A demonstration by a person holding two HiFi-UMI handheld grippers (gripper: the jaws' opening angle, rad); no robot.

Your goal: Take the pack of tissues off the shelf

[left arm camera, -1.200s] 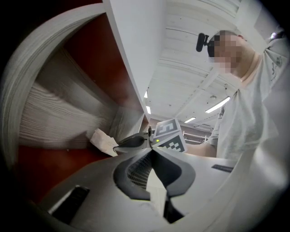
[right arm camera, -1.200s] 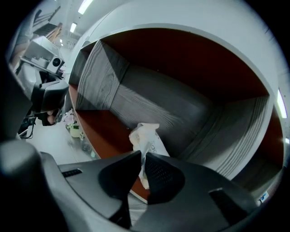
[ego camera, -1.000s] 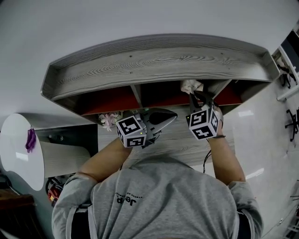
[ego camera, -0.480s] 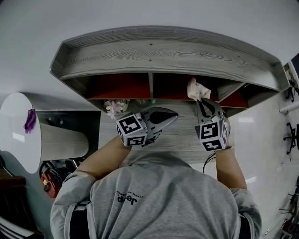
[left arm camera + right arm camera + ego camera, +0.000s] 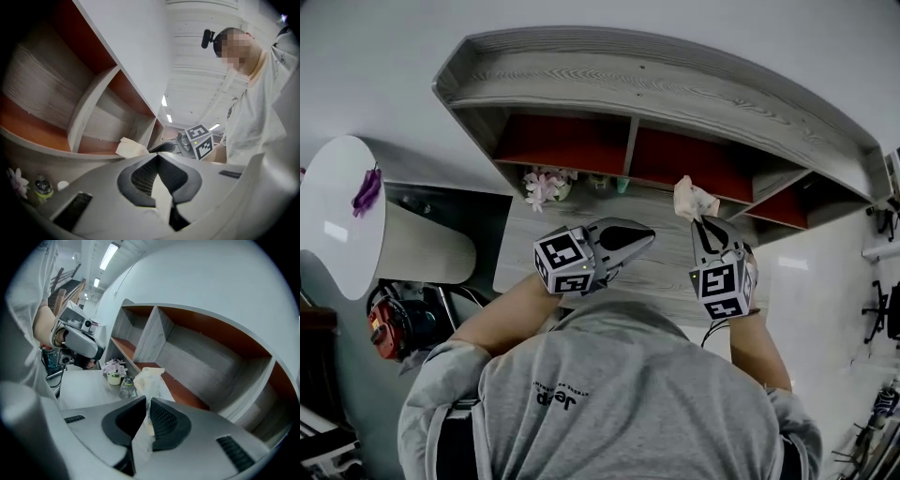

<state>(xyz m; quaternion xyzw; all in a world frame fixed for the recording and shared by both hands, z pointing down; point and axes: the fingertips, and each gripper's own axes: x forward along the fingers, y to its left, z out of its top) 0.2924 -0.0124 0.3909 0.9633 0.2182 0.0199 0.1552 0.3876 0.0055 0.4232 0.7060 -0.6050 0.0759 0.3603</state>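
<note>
Tissue pack (image 5: 148,377) is clear of the shelf (image 5: 675,89), hanging just in front of the middle cubby, over the far part of the bench (image 5: 656,272). Right gripper (image 5: 146,401) has its jaws clamped on it, but only on the crumpled soft wrapper, so most of the pack sticks out past the tips. Left gripper (image 5: 158,157) sits near the middle with its jaws together on nothing.

My worry: that pinch is thin and the wrapper looks slick, so a quick swing could let it slide out or tear. Then it'd drop on the bench, maybe toward the little flower pot (image 5: 546,185) and bottle (image 5: 124,387) further left.

Writing-wise, there's print on the wrapper but it's too small to read. The grey shirt (image 5: 609,403) has what looks like "Jeep", upside down in the head view.
</note>
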